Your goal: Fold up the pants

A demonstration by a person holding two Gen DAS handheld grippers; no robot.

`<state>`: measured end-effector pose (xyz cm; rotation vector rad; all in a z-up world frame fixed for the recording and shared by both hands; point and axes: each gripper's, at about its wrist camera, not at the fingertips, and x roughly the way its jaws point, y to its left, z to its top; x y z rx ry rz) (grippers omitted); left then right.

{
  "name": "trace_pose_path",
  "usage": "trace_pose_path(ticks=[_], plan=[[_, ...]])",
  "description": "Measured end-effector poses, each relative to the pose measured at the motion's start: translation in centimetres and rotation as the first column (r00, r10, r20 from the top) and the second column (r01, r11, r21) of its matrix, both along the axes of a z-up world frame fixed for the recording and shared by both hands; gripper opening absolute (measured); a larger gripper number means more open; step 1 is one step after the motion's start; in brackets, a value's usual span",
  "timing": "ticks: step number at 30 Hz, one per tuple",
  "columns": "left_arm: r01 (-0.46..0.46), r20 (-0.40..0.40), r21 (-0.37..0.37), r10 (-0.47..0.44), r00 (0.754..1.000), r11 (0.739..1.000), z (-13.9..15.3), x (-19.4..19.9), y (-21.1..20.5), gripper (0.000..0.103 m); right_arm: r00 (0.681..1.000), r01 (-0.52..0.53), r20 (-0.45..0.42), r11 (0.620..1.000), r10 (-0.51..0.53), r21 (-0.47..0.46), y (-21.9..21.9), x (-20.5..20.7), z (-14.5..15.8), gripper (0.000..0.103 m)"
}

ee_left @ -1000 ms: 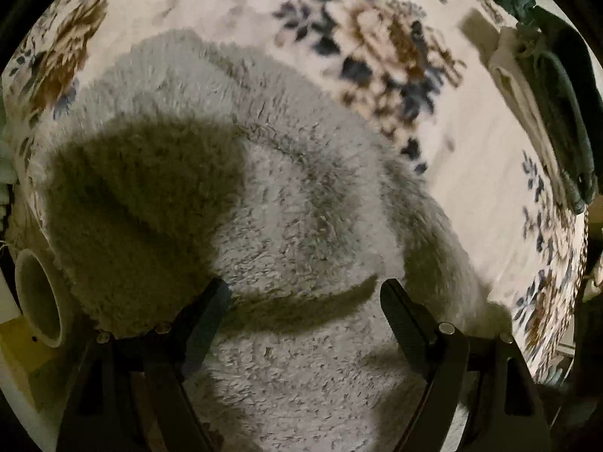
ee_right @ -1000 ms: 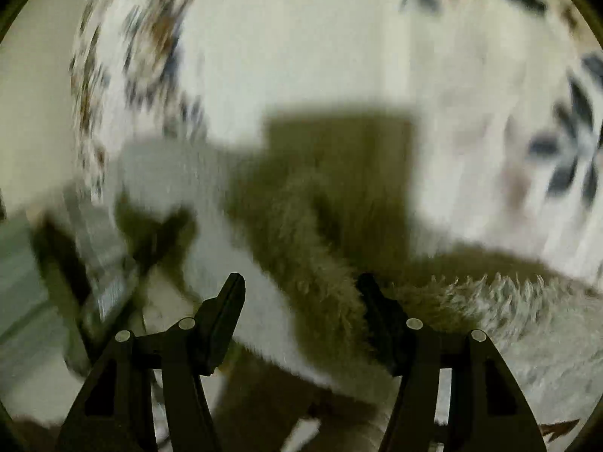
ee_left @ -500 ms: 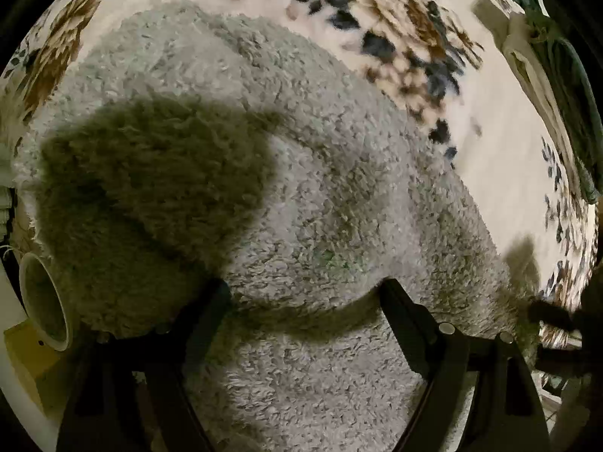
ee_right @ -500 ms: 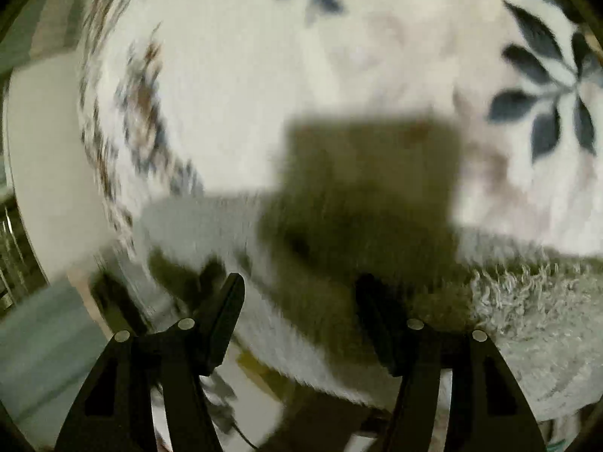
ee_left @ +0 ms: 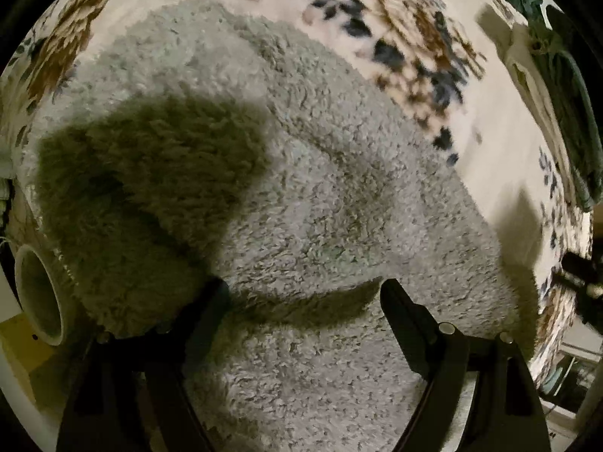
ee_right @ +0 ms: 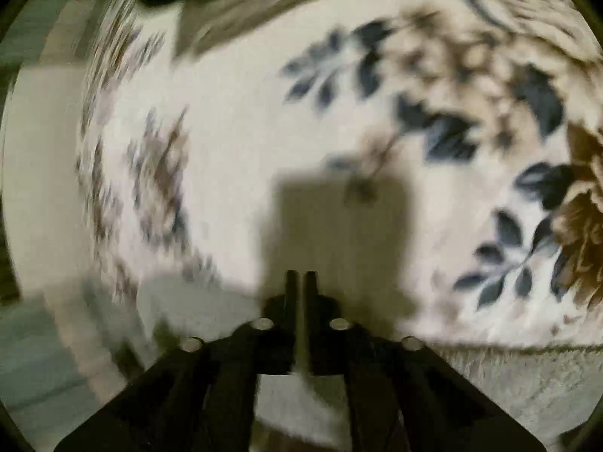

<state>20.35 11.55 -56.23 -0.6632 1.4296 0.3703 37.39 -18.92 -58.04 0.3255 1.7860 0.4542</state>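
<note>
The fluffy grey pants (ee_left: pixel 301 196) lie spread on a floral bedspread (ee_left: pixel 407 30) and fill most of the left wrist view. My left gripper (ee_left: pixel 301 297) is open just above the fabric, with its fingers wide apart over a fold. In the right wrist view my right gripper (ee_right: pixel 300 282) is shut with its fingers together over the bedspread (ee_right: pixel 233 158). The pants' edge (ee_right: pixel 527 369) shows at the lower right, beside and below the fingers. Nothing shows between the fingertips.
A pale round tube opening (ee_left: pixel 37 297) sits at the left edge of the bed. Dark green clothing (ee_left: pixel 573 120) lies at the far right of the bedspread. The bed's edge and floor (ee_right: pixel 41 339) show at the left in the blurred right wrist view.
My right gripper has closed from open and swung away from the pants toward the bare bedspread. My left gripper stayed open and moved a little forward over the pants.
</note>
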Motion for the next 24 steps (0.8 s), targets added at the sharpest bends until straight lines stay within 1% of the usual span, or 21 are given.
trace_pose_path(ticks=[1,2,3,4,5,6,8,9,10,11,14,16,17,18,20,21,22,23,24], plan=[[-0.002,0.007,0.001,0.002,1.000,1.000,0.3,-0.4,0.3,0.082,0.999,-0.043,0.003,0.999,0.043,-0.023,0.3,-0.5,0.3,0.062],[-0.005,0.012,0.003,0.005,1.000,1.000,0.5,-0.5,0.4,0.082,0.997,-0.082,0.012,0.996,0.082,-0.043,0.6,-1.4,0.6,0.072],[-0.007,0.017,0.006,0.007,1.000,1.000,0.6,-0.7,0.7,0.082,0.997,-0.070,0.017,0.997,0.070,-0.039,0.7,-2.2,0.5,0.076],[-0.006,0.018,0.006,0.006,1.000,1.000,0.6,-0.3,0.6,0.082,0.996,-0.088,-0.004,0.995,0.088,-0.039,0.7,-2.8,0.0,0.076],[-0.005,0.017,0.007,0.005,1.000,1.000,0.6,-0.2,0.6,0.082,0.994,-0.097,-0.053,0.994,0.095,-0.044,0.8,-3.3,-1.4,0.076],[-0.004,0.014,0.008,0.004,1.000,1.000,0.5,-0.2,0.5,0.082,0.992,-0.102,-0.082,0.994,0.099,-0.037,0.3,-4.1,-2.4,0.074],[0.002,0.010,0.012,-0.002,1.000,1.000,0.1,-0.5,-0.2,0.082,0.988,-0.077,-0.136,0.997,0.073,-0.026,0.2,-4.0,-4.7,0.035],[0.007,0.008,0.015,-0.007,1.000,1.000,0.2,-0.4,-0.5,0.082,0.986,-0.054,-0.160,0.998,0.048,-0.035,0.2,-3.7,-5.7,0.009],[0.010,0.008,0.016,-0.010,1.000,1.000,0.1,-0.5,-0.6,0.082,0.985,0.000,-0.174,0.999,-0.008,-0.045,-0.1,-3.0,-6.2,0.009],[0.010,0.009,0.016,-0.010,1.000,1.000,0.0,-0.7,-0.5,0.082,0.986,0.029,-0.163,0.998,-0.037,-0.049,-0.1,-2.3,-6.2,0.008],[0.003,0.010,0.013,-0.003,1.000,1.000,-0.4,-1.1,-0.5,0.082,0.993,0.051,-0.105,0.998,-0.055,-0.044,0.1,-0.8,-4.9,0.008],[-0.005,0.009,0.008,0.005,1.000,1.000,-0.2,-1.3,-0.6,0.082,0.996,0.022,-0.090,0.998,-0.027,-0.062,0.3,-0.5,-4.3,0.008],[-0.013,0.012,-0.001,0.013,1.000,1.000,-0.5,-1.3,-0.9,0.082,0.996,-0.027,-0.083,0.996,0.020,-0.084,0.7,-0.8,-4.2,0.008],[-0.028,0.024,-0.017,0.029,0.999,0.999,0.1,-1.8,-0.6,0.082,0.995,-0.067,-0.074,0.992,0.060,-0.104,1.0,-0.8,-4.0,0.010],[-0.053,0.044,-0.041,0.055,0.997,0.998,1.9,-2.9,0.1,0.082,0.991,-0.130,-0.044,0.982,0.125,-0.137,1.0,-1.6,-2.9,0.026],[-0.067,0.052,-0.051,0.070,0.996,0.996,2.7,-3.5,0.5,0.082,0.990,-0.144,-0.022,0.979,0.142,-0.147,0.8,-2.4,-1.8,0.051],[-0.090,0.065,-0.063,0.094,0.993,0.994,3.9,-4.5,1.3,0.082,0.991,-0.136,-0.002,0.980,0.137,-0.147,1.0,-3.2,-1.0,0.069],[-0.104,0.071,-0.063,0.108,0.992,0.993,4.8,-5.2,1.9,0.082,0.994,-0.097,0.033,0.986,0.102,-0.134,0.1,-4.4,0.3,0.072],[-0.120,0.071,-0.059,0.124,0.990,0.991,5.6,-5.9,2.6,0.082,0.997,-0.063,0.042,0.990,0.069,-0.123,-0.5,-5.4,1.0,0.072]])
